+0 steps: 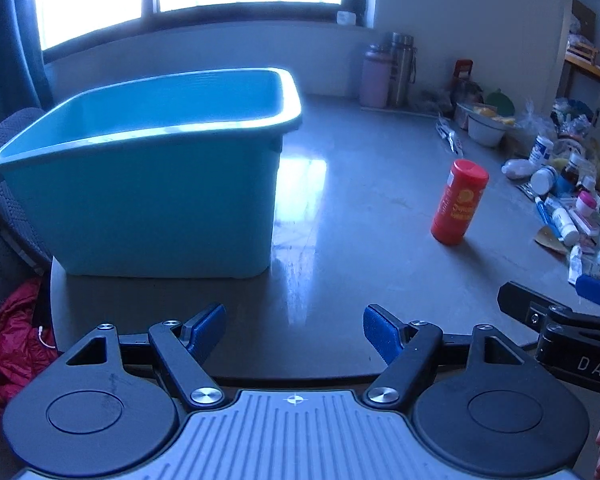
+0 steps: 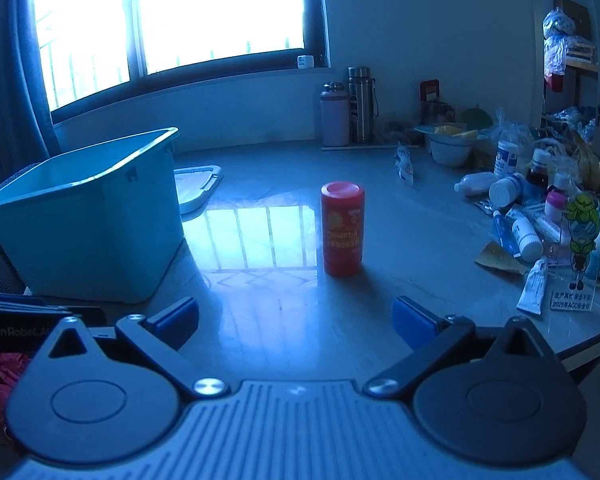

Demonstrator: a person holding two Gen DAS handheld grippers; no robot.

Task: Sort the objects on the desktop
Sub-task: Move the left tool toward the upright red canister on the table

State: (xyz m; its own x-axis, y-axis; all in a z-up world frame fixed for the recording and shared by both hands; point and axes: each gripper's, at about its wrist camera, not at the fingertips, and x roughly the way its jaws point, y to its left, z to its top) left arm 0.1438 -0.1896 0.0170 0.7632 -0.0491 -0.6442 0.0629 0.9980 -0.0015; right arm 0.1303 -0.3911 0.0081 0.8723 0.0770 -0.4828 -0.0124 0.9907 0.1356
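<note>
A red cylindrical container (image 1: 458, 202) (image 2: 342, 228) with an orange label stands upright on the grey table (image 1: 360, 200), apart from both grippers. A large teal plastic bin (image 1: 148, 184) (image 2: 88, 216) stands on the table's left part, its inside hidden from here. My left gripper (image 1: 295, 334) hangs open over the near table edge, in front of the bin's right corner, nothing between its blue pads. My right gripper (image 2: 296, 320) is open too, facing the red container from the near side. Part of the right gripper (image 1: 560, 320) shows at the right of the left wrist view.
A heap of small bottles, tubes and packets (image 2: 532, 216) (image 1: 560, 200) covers the table's right side. Two flasks (image 2: 348, 108) and a white bowl (image 2: 450, 148) stand at the back. A white lid (image 2: 196, 188) lies behind the bin. Red cloth (image 1: 16, 344) lies off the table's left edge.
</note>
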